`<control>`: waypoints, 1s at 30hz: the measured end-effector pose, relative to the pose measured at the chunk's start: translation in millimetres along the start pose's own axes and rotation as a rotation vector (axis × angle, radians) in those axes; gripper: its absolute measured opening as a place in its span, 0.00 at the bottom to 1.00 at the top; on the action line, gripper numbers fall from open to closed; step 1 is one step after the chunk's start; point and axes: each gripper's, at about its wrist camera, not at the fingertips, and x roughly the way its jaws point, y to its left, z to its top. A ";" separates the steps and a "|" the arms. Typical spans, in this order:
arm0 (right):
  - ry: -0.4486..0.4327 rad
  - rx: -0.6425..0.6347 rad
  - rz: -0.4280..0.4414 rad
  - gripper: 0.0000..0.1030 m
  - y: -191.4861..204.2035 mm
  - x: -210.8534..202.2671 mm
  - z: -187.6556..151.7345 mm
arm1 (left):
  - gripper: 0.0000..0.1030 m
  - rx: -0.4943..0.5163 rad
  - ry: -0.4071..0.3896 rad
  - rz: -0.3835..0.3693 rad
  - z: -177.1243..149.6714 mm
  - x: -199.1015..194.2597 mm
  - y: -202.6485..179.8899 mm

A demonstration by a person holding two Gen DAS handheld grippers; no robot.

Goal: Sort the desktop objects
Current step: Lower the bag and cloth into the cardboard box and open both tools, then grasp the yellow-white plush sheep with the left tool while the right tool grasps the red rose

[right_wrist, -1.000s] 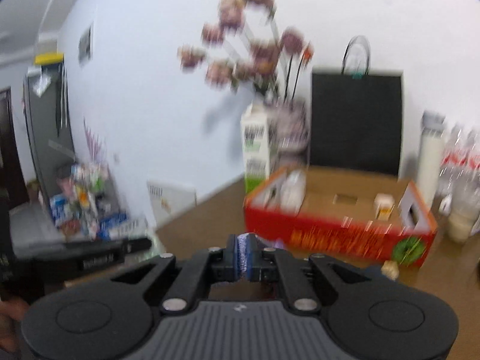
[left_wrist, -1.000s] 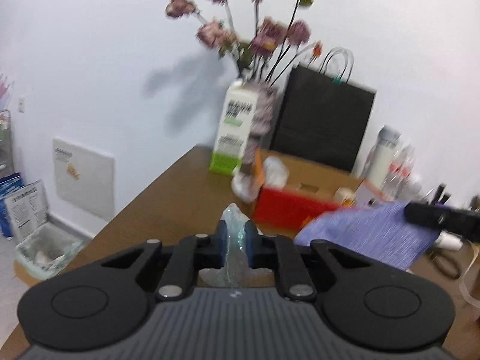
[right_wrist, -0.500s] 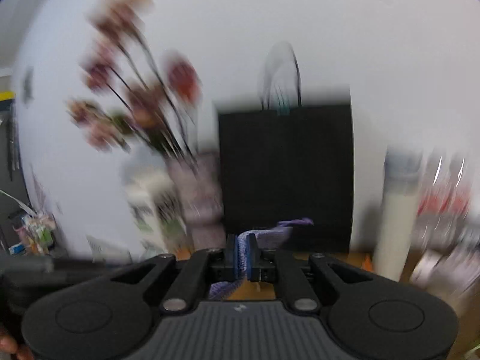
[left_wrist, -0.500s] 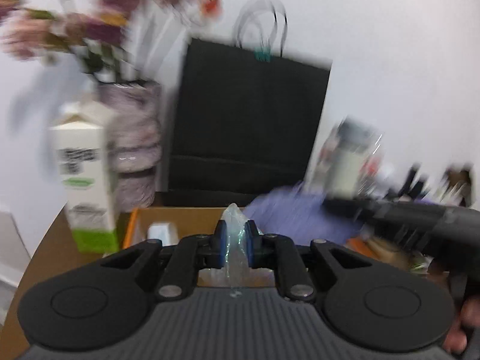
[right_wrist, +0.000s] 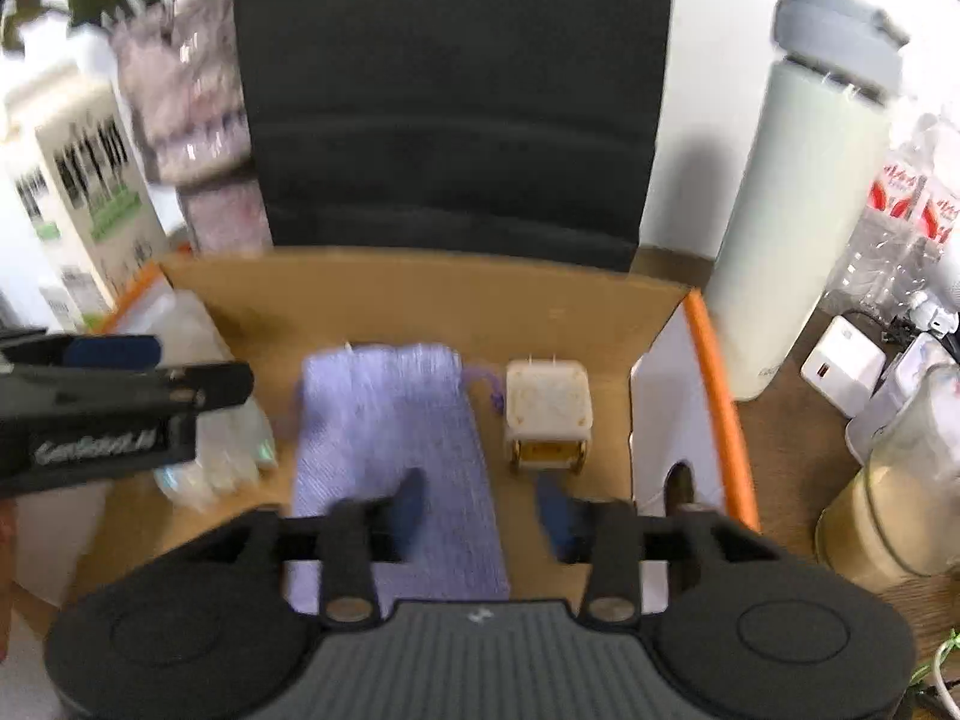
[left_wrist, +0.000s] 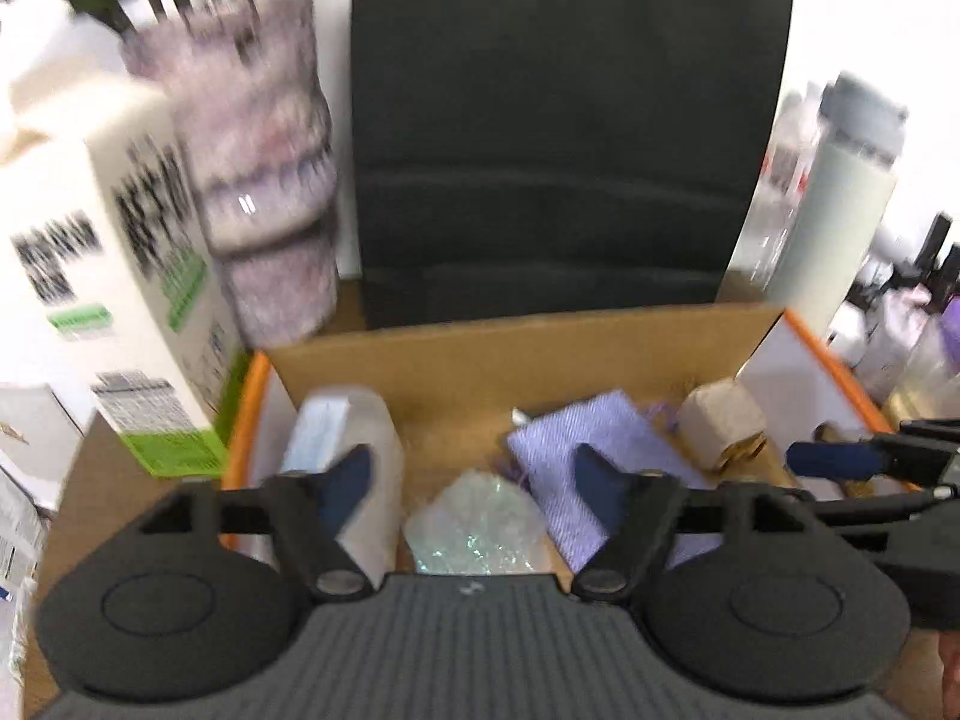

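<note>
Fingers of both grippers have just been opening: left gripper (left_wrist: 471, 477) wide, right gripper (right_wrist: 480, 507) partway, neither gripping. Glittery packet (left_wrist: 474, 525) and lilac pouch (right_wrist: 390, 438) lie released, lower centre, inside cardboard box (right_wrist: 420, 294) — two items sorted.

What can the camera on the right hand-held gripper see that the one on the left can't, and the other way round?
Only the right view shows the white charger and the jar on the table beside the box.

Only the left view shows the shiny clear packet plainly.

Both show the cardboard box, the purple pouch and small cream cube inside it, the black bag and the pale bottle.
</note>
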 end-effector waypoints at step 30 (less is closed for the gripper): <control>-0.278 0.012 0.017 0.98 28.2 -216.2 -261.9 | 1.00 -0.069 -0.294 0.059 -256.5 -258.9 -16.9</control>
